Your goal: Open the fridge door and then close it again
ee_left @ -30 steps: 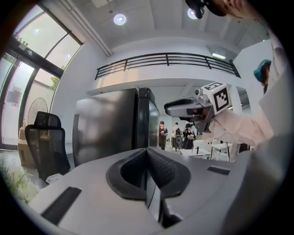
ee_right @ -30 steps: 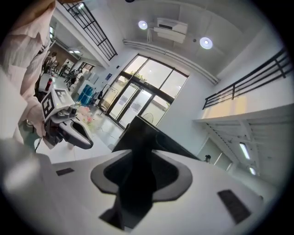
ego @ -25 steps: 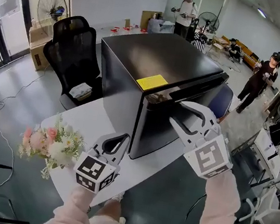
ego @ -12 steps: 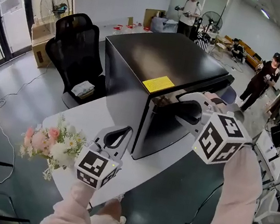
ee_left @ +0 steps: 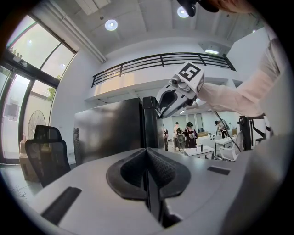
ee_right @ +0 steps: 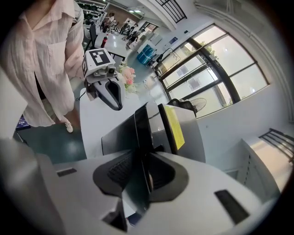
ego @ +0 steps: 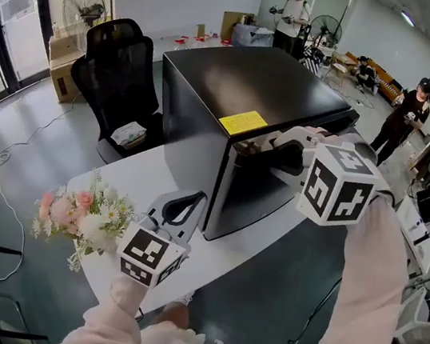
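Right gripper [ego: 266, 148], jaws just closing, clamped from above on top edge of door [ego: 254, 191]. Door at front of fridge [ego: 236, 89], on table [ego: 136, 183], reaching down below the grip. Left gripper [ego: 186, 203] pressed shut, empty, low over table, near door's lower corner.

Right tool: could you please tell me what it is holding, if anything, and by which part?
The right tool holds the fridge door by its top edge; its jaws have just been closing on it.
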